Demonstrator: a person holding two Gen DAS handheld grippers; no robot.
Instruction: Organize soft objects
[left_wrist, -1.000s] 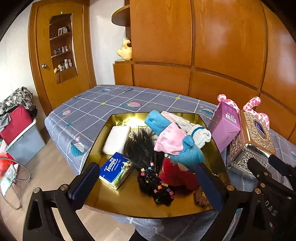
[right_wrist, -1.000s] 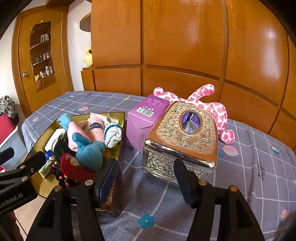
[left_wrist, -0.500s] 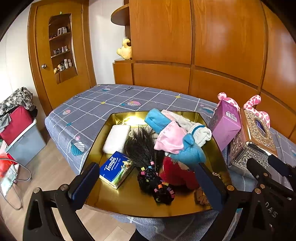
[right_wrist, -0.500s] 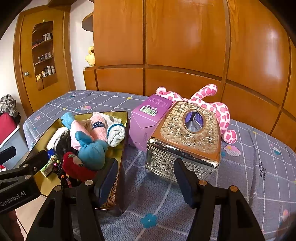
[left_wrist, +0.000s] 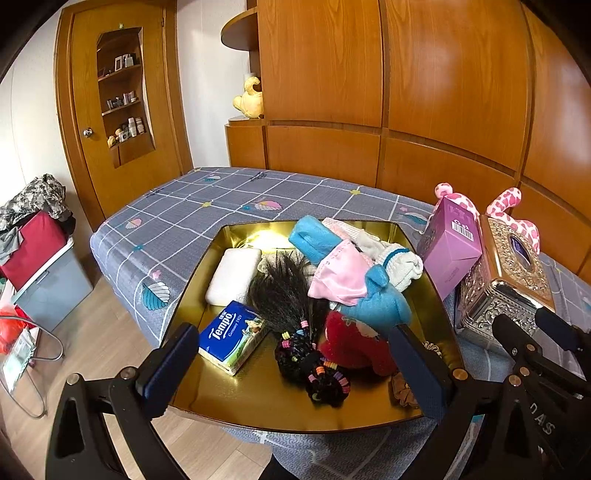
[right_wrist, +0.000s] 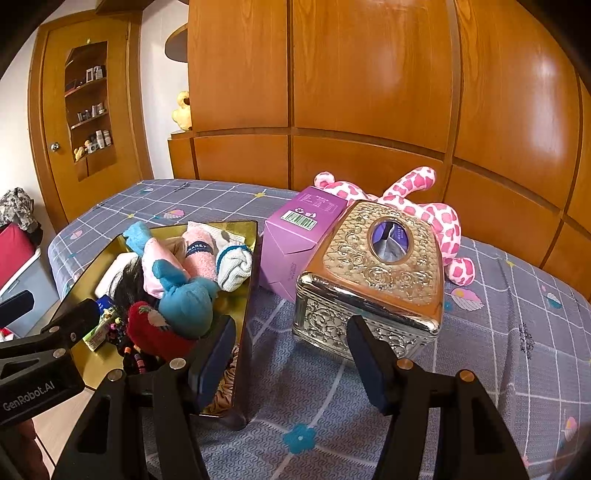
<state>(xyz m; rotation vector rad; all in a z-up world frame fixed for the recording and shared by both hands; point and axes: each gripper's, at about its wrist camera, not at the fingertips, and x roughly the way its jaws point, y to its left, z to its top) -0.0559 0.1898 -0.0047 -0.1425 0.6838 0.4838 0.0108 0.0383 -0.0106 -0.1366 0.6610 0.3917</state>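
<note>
Home bedroom: bed (left_wrist: 221, 206), wooden wardrobe (left_wrist: 406, 74).

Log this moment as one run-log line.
left gripper: open, over gold tray | right gripper: open, before ornate tissue box | held: nothing

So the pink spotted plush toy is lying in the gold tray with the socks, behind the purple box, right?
Not quite. The pink spotted plush toy lies on the bed, outside the gold tray, still behind the purple box. The right wrist view shows it.
</note>
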